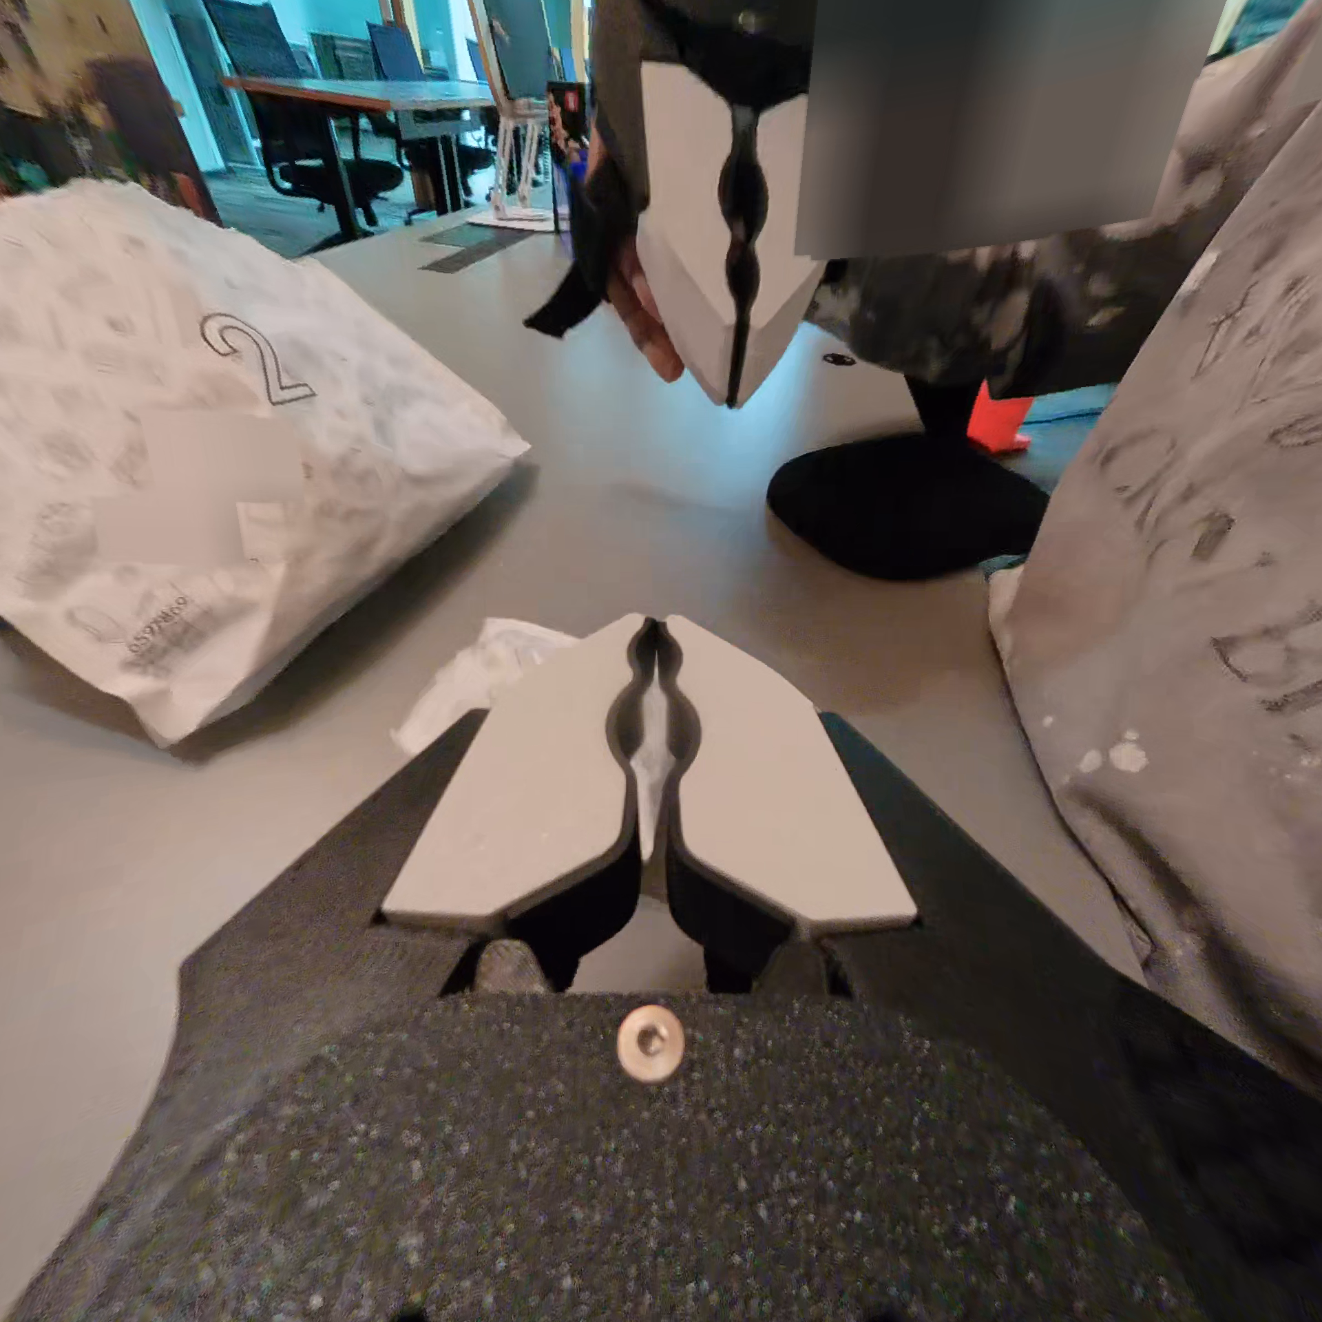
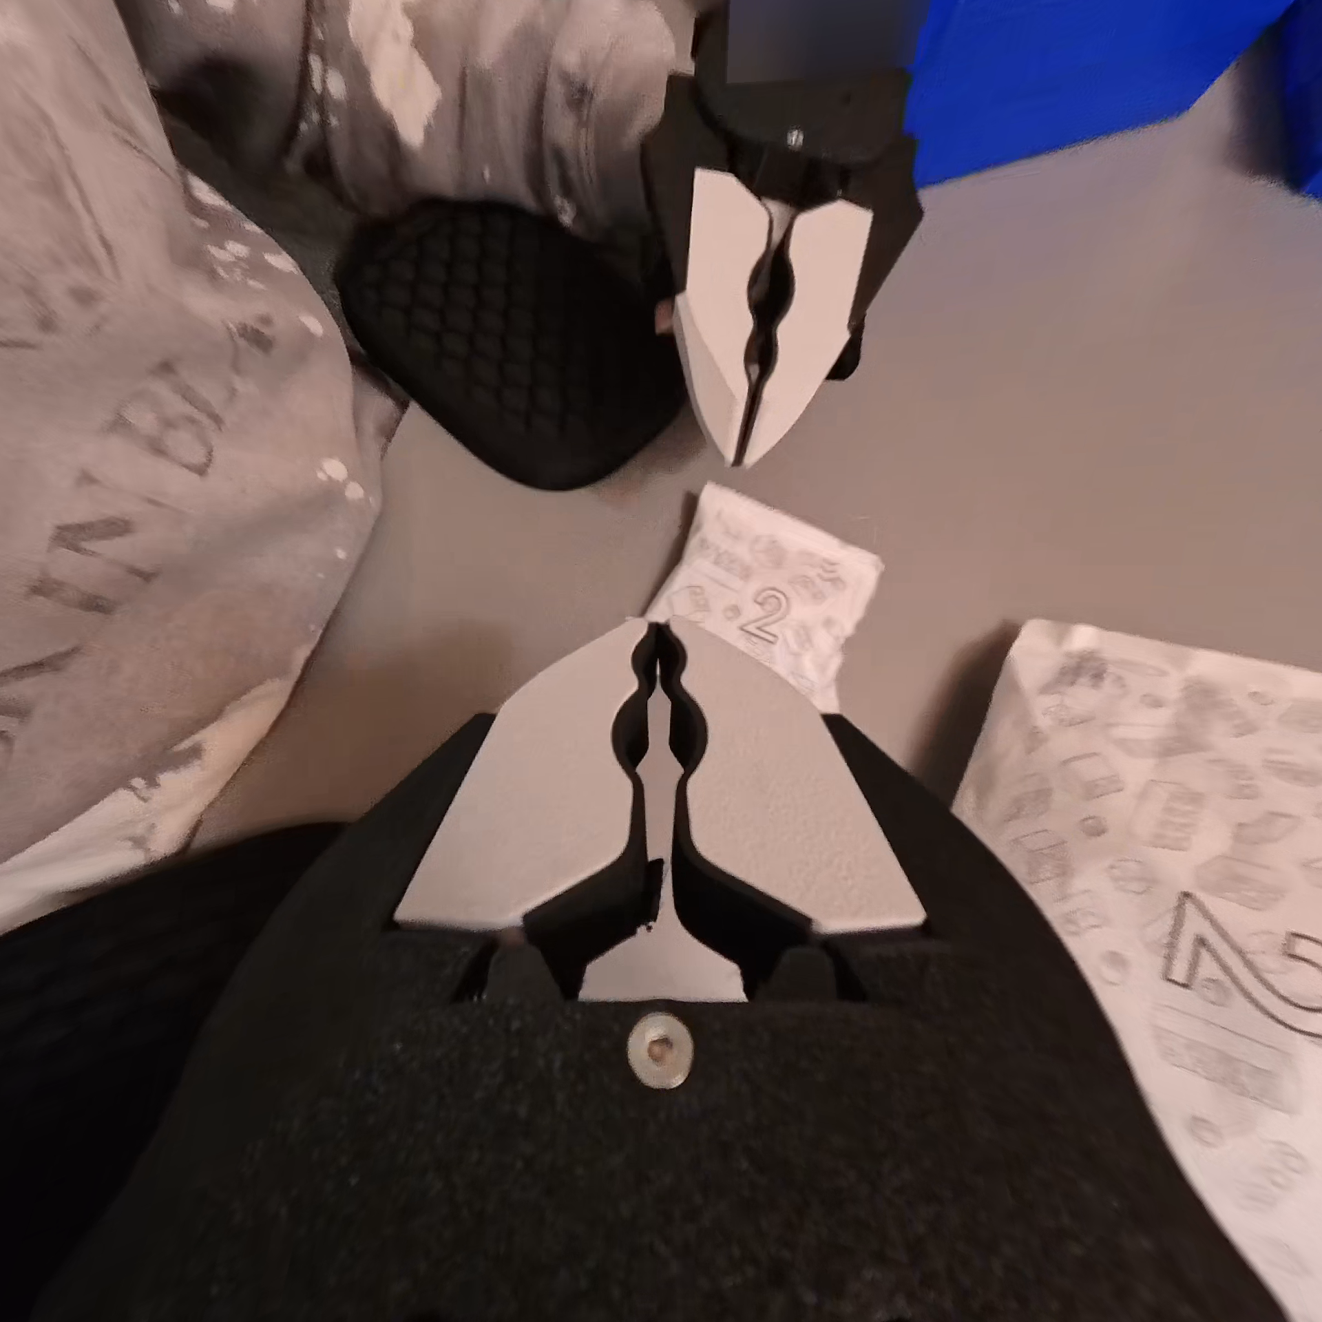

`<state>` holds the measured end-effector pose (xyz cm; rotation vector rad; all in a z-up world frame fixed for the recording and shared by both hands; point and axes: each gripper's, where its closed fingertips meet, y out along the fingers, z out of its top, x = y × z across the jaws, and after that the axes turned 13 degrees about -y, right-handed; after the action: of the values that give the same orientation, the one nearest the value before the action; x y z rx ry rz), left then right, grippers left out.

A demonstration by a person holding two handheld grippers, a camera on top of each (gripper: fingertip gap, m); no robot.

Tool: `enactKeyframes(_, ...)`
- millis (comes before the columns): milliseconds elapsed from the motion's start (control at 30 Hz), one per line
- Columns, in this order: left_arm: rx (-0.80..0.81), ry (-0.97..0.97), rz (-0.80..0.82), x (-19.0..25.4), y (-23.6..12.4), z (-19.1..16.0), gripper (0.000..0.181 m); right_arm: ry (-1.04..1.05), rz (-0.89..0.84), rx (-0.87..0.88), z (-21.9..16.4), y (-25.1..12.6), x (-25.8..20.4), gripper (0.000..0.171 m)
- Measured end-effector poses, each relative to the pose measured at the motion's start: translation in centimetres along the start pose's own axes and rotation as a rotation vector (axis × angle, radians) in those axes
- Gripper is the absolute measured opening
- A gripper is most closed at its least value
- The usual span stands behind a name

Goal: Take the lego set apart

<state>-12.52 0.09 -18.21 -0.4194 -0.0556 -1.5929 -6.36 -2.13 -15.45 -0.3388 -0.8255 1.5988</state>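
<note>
A small white paper bag (image 2: pixel 780 579) printed with a number lies on the grey table (image 2: pixel 1073 429). It also shows in the left wrist view (image 1: pixel 486 672), partly under my left gripper. My left gripper (image 1: pixel 654 624) is shut; in the right wrist view (image 2: pixel 740 458) its tips hover just past the small bag's far edge and nothing shows between them. My right gripper (image 2: pixel 658 629) is shut just left of the small bag's near corner. In the left wrist view (image 1: pixel 733 400) a hand holds it up in the air, with nothing between its tips. No loose bricks are in view.
A large white printed bag (image 1: pixel 179 443) lies to the left and also shows in the right wrist view (image 2: pixel 1159 894). A black rounded base (image 1: pixel 908 501) stands nearby, with an orange object (image 1: pixel 998 422) behind it. Grey patterned cloth (image 1: pixel 1180 572) hangs close. A blue thing (image 2: pixel 1073 86) is at the far edge. Across from one pair of fingers to the other is roughly 8 cm.
</note>
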Motion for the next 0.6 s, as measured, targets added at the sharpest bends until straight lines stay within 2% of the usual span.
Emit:
enactKeyframes(133, 0.026, 0.014, 0.029, -0.4, -0.3, 0.4, 0.0, 0.041, -0.044, 0.018, -1.4, 0.4, 0.0, 0.0)
enactKeyframes(267, -0.01, -0.006, 0.195, -3.4, -0.7, 0.5, 0.0, 0.128, -0.166, -0.059, -5.2, 0.8, 1.8, 0.0)
enactKeyframes(367, -0.106, -0.105, 0.276, -5.8, -0.7, -1.0, 0.016, 0.282, -0.208, -0.06, -7.6, 1.7, 2.9, 0.004)
enactKeyframes(400, -0.134, -0.162, 0.271, -6.3, -0.5, -1.5, 0.022, 0.334, -0.197, -0.047, -8.1, 2.1, 3.0, 0.018)
enactKeyframes(433, -0.158, -0.222, 0.258, -6.5, -0.3, -2.0, 0.028, 0.368, -0.186, -0.043, -8.5, 2.5, 2.9, 0.022)
enactKeyframes(600, -0.28, -0.418, 0.22, -7.5, 0.8, -4.2, 0.042, 0.37, -0.194, -0.036, -9.4, 3.3, 2.8, 0.027)
